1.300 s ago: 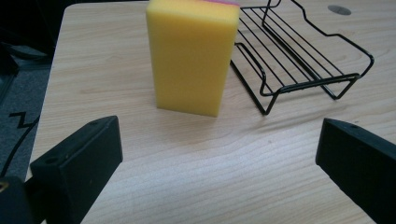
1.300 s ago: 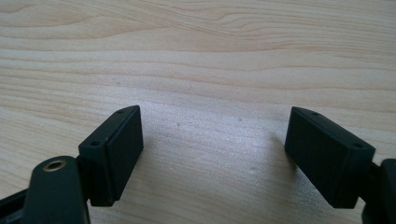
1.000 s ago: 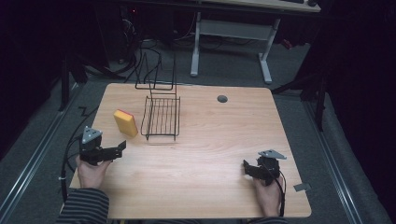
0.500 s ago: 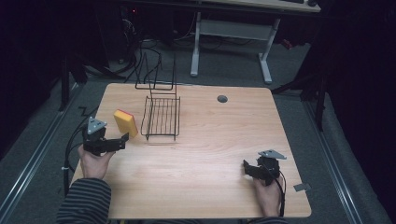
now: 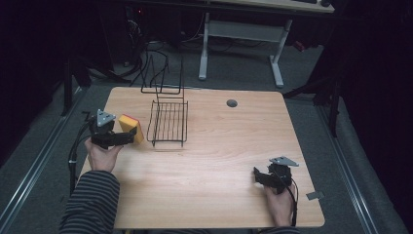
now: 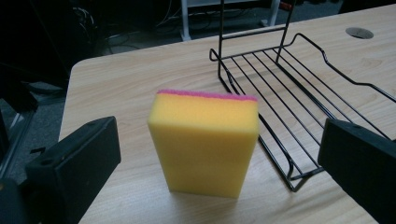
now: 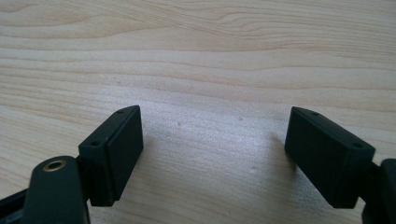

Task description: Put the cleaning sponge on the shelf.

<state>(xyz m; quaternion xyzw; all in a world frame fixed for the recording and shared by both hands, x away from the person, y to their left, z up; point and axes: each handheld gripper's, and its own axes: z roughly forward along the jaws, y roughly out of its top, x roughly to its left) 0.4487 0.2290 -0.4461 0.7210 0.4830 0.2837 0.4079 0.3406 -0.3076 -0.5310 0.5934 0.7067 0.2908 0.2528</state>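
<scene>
Wooden worktop point(image 5: 214, 161) | sponge point(image 6: 205, 140) upright, left of wire rack point(image 5: 169, 123) | left claw point(image 5: 122, 139) spread wide around sponge, untouched | step: approach | next: advance, squeeze | right claw point(image 5: 257, 176) agape, idle near right

Your right gripper point(image 7: 212, 156) has its two black jaws spread wide apart, with nothing between them. They sit low over the table point(image 7: 201, 56), light wood with grain running across. Each jaw throws a soft shadow on the bare wood just beside it.
</scene>
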